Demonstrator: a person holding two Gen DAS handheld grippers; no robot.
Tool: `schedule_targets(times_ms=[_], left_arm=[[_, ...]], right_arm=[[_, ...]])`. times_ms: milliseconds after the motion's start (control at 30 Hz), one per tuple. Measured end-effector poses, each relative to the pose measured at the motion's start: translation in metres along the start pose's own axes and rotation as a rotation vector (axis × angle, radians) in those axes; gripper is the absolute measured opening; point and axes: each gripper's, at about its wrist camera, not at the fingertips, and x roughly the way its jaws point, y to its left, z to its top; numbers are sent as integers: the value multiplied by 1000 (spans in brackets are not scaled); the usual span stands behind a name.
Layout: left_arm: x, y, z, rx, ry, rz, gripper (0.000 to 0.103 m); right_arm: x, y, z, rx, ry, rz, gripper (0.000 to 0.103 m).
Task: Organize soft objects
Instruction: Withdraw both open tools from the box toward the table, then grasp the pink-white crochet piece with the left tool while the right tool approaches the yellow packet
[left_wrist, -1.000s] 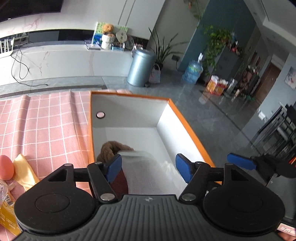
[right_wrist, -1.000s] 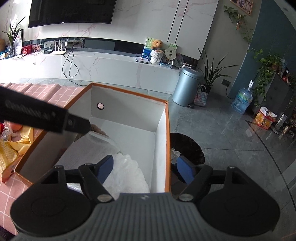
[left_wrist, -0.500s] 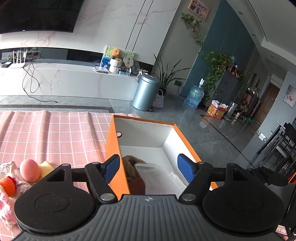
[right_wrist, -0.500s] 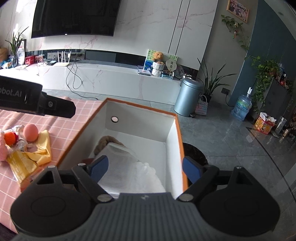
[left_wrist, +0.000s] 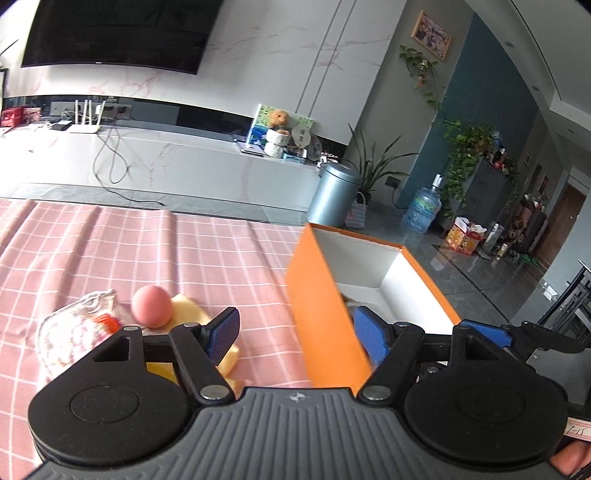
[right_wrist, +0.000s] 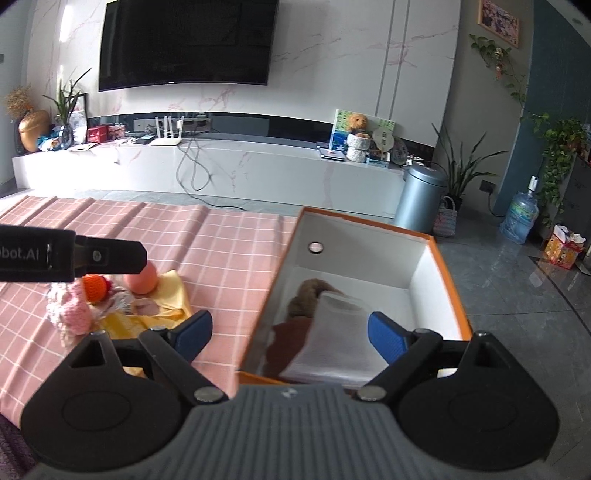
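Note:
An orange box (right_wrist: 448, 277) with white inner walls sits at the right edge of the pink checked cloth (right_wrist: 221, 243). It holds a white bagged soft item (right_wrist: 332, 339) and a brown plush (right_wrist: 306, 295). A pile lies left of the box: a pink ball (left_wrist: 151, 306), yellow cloth (left_wrist: 186, 310), a knitted pink and orange toy (right_wrist: 79, 302). My left gripper (left_wrist: 295, 336) is open and empty, straddling the box's (left_wrist: 325, 314) left wall. My right gripper (right_wrist: 290, 332) is open and empty above the box's near end.
The table's far edge drops to a grey tiled floor. A silver bin (right_wrist: 421, 195), a water jug (right_wrist: 521, 218) and plants stand beyond. The left gripper's body (right_wrist: 70, 254) crosses the left of the right wrist view.
Both grippers have pulled back and up from inside the box and swung left. The pile of soft things on the cloth has come into view. The bagged item stays in the box.

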Motion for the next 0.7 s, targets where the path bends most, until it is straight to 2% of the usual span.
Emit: schedule_targets(times_ms=[367, 700], left_arm=[[-29, 65, -23, -106, -9, 75, 83], [-33, 111, -43, -205, 4, 145, 83]], right_arm=[[8, 64, -1, -106, -3, 81, 90], [25, 100, -8, -141, 19, 140, 89]])
